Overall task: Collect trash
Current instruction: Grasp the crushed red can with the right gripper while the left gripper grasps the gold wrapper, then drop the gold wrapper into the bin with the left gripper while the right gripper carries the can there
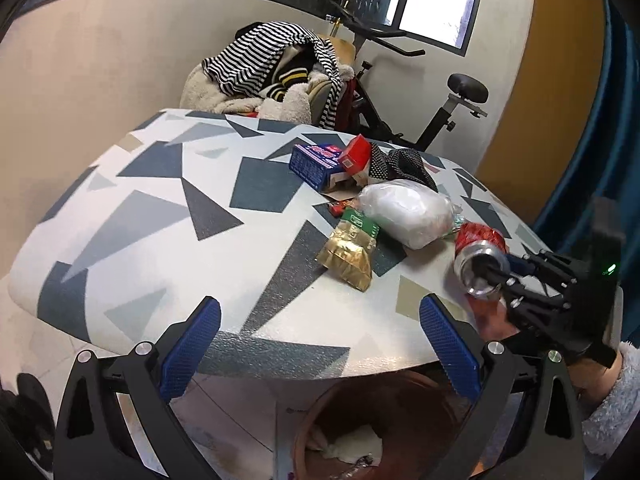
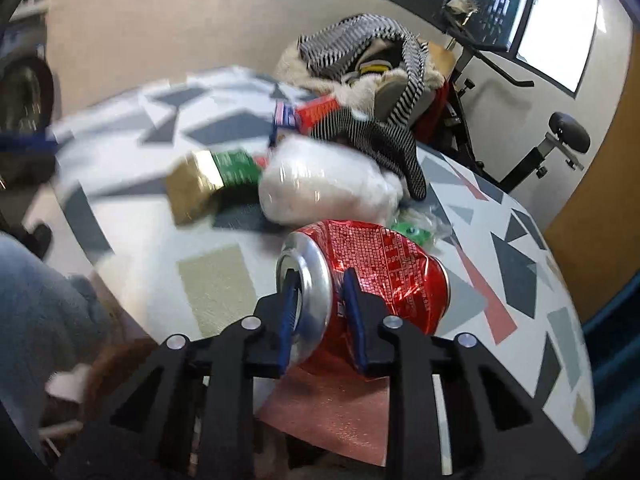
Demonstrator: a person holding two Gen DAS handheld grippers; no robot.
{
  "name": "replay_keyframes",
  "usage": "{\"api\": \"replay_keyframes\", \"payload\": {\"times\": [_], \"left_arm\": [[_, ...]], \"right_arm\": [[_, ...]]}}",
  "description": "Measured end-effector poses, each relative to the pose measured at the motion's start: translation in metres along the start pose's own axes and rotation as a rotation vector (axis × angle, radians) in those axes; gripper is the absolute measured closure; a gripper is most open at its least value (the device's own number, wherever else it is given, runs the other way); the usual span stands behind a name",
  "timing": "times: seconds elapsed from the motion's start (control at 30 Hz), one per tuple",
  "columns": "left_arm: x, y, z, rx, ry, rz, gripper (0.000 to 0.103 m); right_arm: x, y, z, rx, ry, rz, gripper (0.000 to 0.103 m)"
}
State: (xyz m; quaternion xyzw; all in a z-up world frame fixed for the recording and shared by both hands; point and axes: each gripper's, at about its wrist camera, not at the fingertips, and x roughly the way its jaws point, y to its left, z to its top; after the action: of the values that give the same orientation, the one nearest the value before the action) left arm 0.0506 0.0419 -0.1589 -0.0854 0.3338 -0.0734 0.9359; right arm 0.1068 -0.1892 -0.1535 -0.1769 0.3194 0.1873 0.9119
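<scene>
My right gripper (image 2: 318,284) is shut on a crushed red can (image 2: 384,268), pinching its silver rim with one finger inside the opening. It holds the can just above the table's near edge. In the left wrist view the can (image 1: 482,254) and the right gripper (image 1: 502,272) are at the right. My left gripper (image 1: 320,322) is open and empty at the table's front edge, above a brown trash bin (image 1: 400,408). A gold and green wrapper (image 1: 352,250), a white plastic bag (image 1: 408,210), a blue box (image 1: 316,164) and a red box (image 1: 355,153) lie on the table (image 1: 160,216).
A black dotted cloth (image 1: 404,164) lies behind the white bag. A chair piled with striped clothes (image 1: 280,72) and an exercise bike (image 1: 444,100) stand behind the table. The bin holds white paper (image 1: 352,444). A blue curtain (image 1: 612,160) hangs at the right.
</scene>
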Motion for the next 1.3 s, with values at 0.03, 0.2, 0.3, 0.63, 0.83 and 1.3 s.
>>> {"api": "replay_keyframes", "payload": {"times": [0.03, 0.2, 0.3, 0.63, 0.83, 1.3], "left_arm": [[0.001, -0.001, 0.0, 0.003, 0.002, -0.003, 0.006], [0.009, -0.01, 0.006, 0.032, 0.019, -0.043, 0.006], [0.018, -0.021, 0.016, 0.074, 0.006, -0.102, 0.006], [0.11, -0.052, 0.059, 0.292, 0.156, 0.014, 0.015], [0.147, -0.053, 0.057, 0.355, 0.229, 0.071, 0.017], [0.065, -0.04, 0.049, 0.233, 0.132, -0.072, 0.065]], "right_arm": [[-0.004, -0.002, 0.002, 0.011, -0.013, -0.001, 0.077], [-0.031, -0.016, 0.011, 0.081, -0.092, -0.039, 0.077], [-0.042, -0.023, 0.013, 0.103, -0.109, -0.054, 0.077], [-0.058, -0.042, 0.008, 0.145, -0.121, -0.095, 0.077], [-0.061, -0.052, 0.001, 0.178, -0.119, -0.107, 0.077], [-0.086, -0.055, 0.003, 0.206, -0.165, -0.102, 0.077]]}}
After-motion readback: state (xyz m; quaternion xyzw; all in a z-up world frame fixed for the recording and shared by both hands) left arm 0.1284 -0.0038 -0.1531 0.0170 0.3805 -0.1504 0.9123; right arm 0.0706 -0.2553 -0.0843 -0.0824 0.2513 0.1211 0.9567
